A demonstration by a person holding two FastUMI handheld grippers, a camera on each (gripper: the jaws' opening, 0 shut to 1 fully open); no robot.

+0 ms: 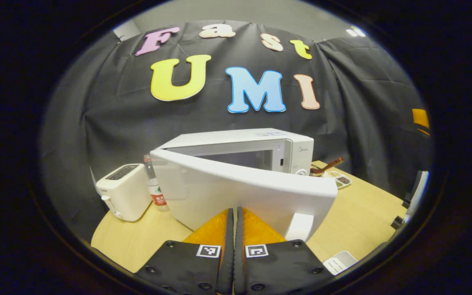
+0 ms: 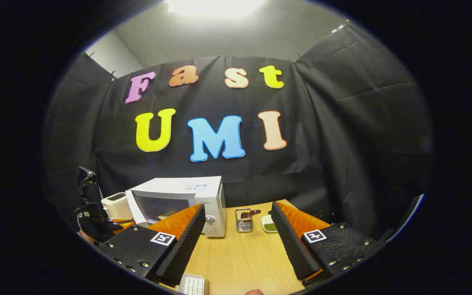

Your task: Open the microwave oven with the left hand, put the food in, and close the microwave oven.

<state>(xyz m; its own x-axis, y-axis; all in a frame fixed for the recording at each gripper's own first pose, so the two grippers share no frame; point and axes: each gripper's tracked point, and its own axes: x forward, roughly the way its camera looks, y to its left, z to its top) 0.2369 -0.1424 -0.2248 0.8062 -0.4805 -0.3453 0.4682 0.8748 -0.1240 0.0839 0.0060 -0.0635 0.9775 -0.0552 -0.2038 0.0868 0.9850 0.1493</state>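
I read the box-shaped microwave oven as white all over, its door plain white. At far left, the small plastic toaster is cream-white with a dark slot. The clear bottle carries a red-and-white label. The wooden table is light tan.

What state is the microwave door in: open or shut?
Partly open: the microwave door swings outward from the microwave, exposing its cavity.

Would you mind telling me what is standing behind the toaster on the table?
A clear bottle with a red label stands behind the toaster, beside the microwave and its half-open door. The toaster hides whatever else is there.
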